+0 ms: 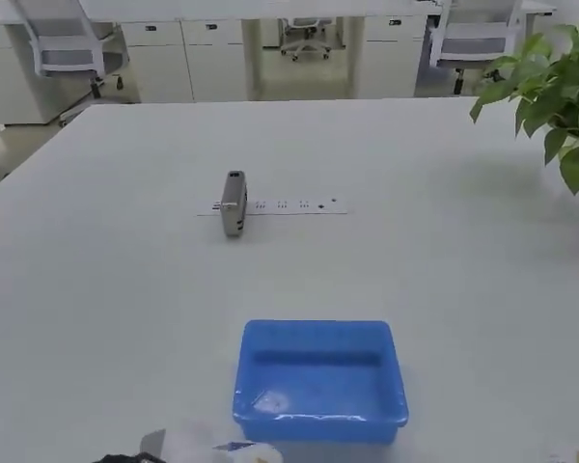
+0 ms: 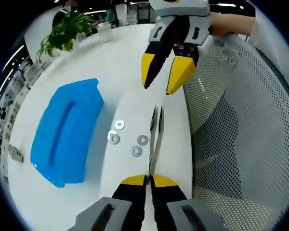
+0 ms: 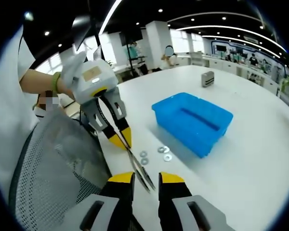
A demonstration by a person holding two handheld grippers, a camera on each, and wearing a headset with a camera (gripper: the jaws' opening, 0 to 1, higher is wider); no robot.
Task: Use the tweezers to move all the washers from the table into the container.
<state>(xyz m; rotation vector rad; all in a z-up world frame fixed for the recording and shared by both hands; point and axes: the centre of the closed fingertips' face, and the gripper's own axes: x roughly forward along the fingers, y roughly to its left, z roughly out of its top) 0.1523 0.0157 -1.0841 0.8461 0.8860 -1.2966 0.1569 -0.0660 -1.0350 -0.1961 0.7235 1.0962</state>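
Evidently the work sits at the near edge of the table [image 2: 120,67]: four washers [image 2: 136,151] lie loose on it in a small cluster just beside the long wall of the blue container [image 2: 62,130], none touching it, which leaves only a short carry once a washer is pinched. The left gripper [image 2: 149,180] has its jaws closed on the joined end of the tweezers [image 2: 156,132], holding them low and roughly level so that the two free prongs point away from it, past the washers, towards the right gripper [image 2: 157,89]. That one hangs opposite with its jaws spread apart, gripping nothing; in the right gripper view the prong tips reach in near the gap of its own jaws. I judge this a handover or a shared grip being set up: a gripper at the joined end can only carry the tool, and squeezing the prongs needs jaws across their middle. All four washers lie flat on the table, so the transfer looks not yet begun. A mesh chair back [image 2: 231,125] stands close at the table's edge, leaving little room for the arms there
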